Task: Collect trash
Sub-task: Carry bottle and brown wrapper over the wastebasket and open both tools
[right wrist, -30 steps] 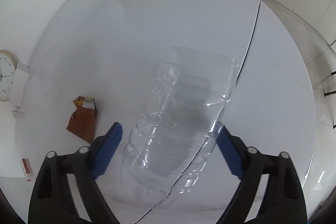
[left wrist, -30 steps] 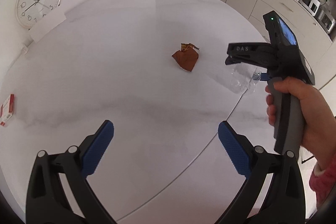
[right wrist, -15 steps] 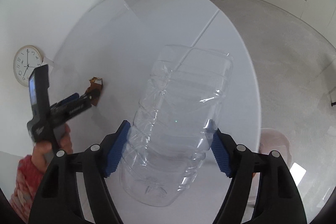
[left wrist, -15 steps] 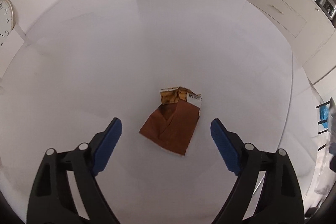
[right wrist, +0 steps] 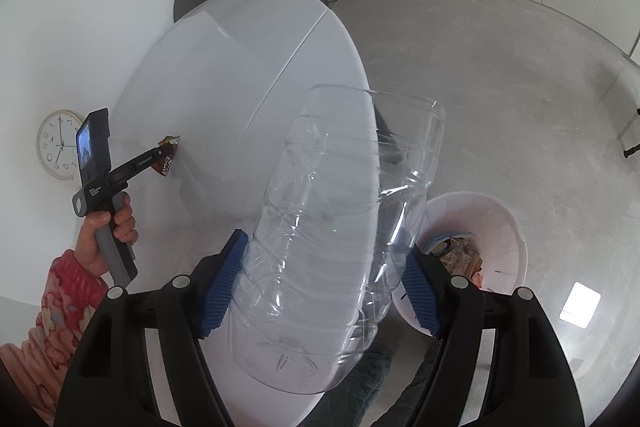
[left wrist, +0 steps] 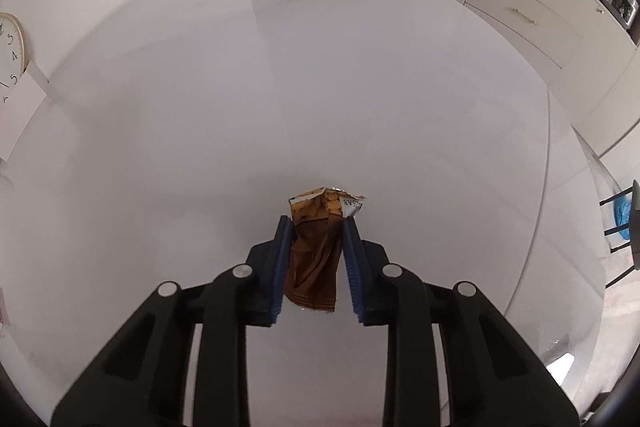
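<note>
On the left, the left gripper (left wrist: 314, 251) stands over the white round table (left wrist: 360, 87), and its jaws have just been closing on a brown snack wrapper (left wrist: 314, 259) that sits between the blue pads (left wrist: 280, 267), which now pinch its creased body from both sides. The wrapper's long axis runs along the fingers, with its torn, silver-lined mouth pointing away from the camera toward the far side of the table and its crimped end toward the camera. In the right wrist view the hand (right wrist: 102, 231) in a pink patterned sleeve (right wrist: 56, 299) holds that tool. On the right, the right gripper (right wrist: 320, 285) clamps a clear plastic bottle (right wrist: 344, 227), crumpled; its length lies along the fingers. Beyond and below it, beside the table's edge, stands a white bin (right wrist: 508, 227) with rubbish inside.
</note>
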The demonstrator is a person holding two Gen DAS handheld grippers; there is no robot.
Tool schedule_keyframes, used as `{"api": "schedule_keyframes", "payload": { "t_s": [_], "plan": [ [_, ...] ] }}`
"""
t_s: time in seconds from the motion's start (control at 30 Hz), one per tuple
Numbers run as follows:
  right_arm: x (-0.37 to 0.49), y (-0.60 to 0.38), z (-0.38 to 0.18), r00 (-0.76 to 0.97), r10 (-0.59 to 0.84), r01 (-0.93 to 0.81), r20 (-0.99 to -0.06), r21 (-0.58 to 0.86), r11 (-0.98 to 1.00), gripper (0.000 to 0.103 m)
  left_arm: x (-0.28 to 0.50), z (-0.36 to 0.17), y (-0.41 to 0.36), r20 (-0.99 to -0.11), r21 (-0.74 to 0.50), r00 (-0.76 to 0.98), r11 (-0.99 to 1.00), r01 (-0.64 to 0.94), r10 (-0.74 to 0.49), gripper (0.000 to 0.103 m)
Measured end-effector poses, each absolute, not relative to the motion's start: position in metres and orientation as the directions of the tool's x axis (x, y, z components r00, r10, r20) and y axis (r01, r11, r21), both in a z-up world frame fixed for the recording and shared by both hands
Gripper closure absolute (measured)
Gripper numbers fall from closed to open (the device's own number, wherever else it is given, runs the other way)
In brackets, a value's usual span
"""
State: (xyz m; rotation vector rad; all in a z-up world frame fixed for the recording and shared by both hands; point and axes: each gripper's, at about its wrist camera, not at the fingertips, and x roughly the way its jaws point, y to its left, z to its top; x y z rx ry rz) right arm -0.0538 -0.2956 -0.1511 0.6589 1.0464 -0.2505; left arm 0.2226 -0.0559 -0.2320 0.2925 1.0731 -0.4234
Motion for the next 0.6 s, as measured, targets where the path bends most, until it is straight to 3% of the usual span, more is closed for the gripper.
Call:
{"api": "schedule_keyframes", "payload": {
  "t_s": [0.23,0.5,0.6],
  "plan": [
    [-0.088,-0.318,-0.183,0.448,0.016,0.539,-0.894,0.284,0.793,0.029,0.179,-0.194,-0.06,-0.864,0.034,0.449,0.863,0.504,-0.229,0.078],
    [-0.096,-0.358,-0.323,0.28,0.085,0.613,-0.956,0.246,0.751,0.028,0.102,-0.146,-0.057,-0.855,0.007,0.45,0.861,0.509,-0.259,0.078],
    [-0.096,-0.369,-0.368,0.232,0.165,0.65,-0.958,0.279,0.706,0.017,0.065,-0.133,-0.067,-0.861,0.004,0.434,0.848,0.531,-0.268,0.078]
  ]
}}
